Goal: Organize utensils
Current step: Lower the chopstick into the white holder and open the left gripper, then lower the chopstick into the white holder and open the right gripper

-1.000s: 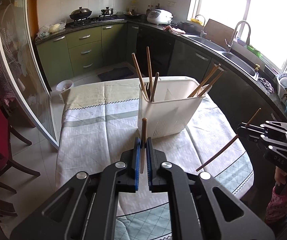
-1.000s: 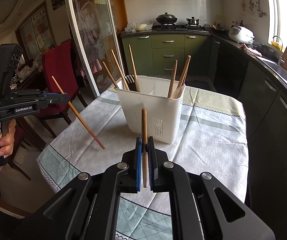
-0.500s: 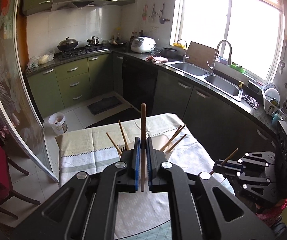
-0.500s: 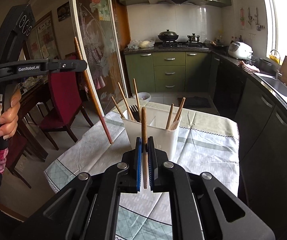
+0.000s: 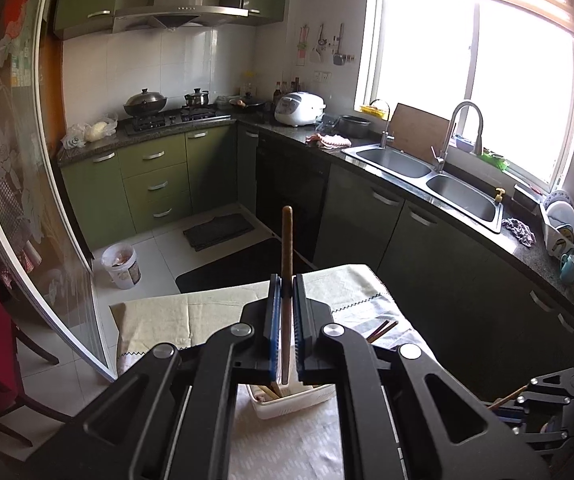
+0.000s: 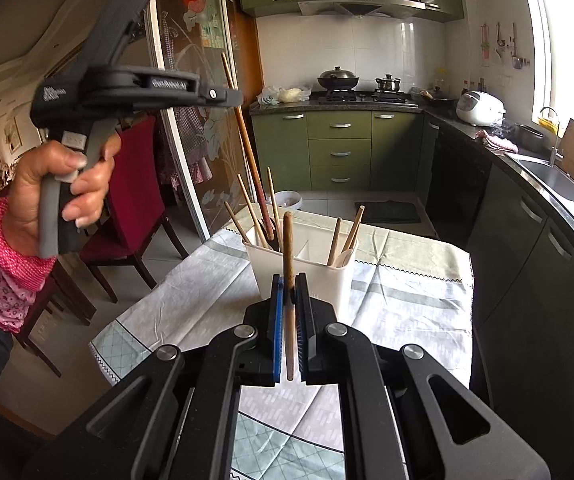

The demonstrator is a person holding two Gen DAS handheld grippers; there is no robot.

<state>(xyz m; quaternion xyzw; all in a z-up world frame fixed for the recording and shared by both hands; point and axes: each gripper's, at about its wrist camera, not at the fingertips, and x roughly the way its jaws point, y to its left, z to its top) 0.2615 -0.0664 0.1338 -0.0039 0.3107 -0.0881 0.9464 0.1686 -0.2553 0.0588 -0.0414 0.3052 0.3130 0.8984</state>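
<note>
We have a long brown wooden chopstick point(image 6: 247, 136) pinched in the left gripper point(image 6: 231, 98), which our left hand point(image 6: 59, 196) carries high above the table, so the stick hangs steeply with its lower end reaching down among the sticks at the left end of the white plastic utensil caddy point(image 6: 303, 272); whether it already sits inside that compartment we cannot tell. Holding it near its upper part and nearly upright looks deliberate to us: a steep stick can slide down between the ones already standing there instead of knocking them aside. The right gripper point(image 6: 289, 320) is clamped narrow on a second brown wooden chopstick point(image 6: 288, 248), gripped partway along so that a good length stands up beyond the blue pads and a paler tip shows below them. It waits in front of the caddy, probably so that one stick goes in at a time. The caddy stands on the pale patterned tablecloth point(image 6: 407, 304), its dividers separating the chopsticks at the left from the few leaning at the right end, which suggests like is being sorted with like.
</note>
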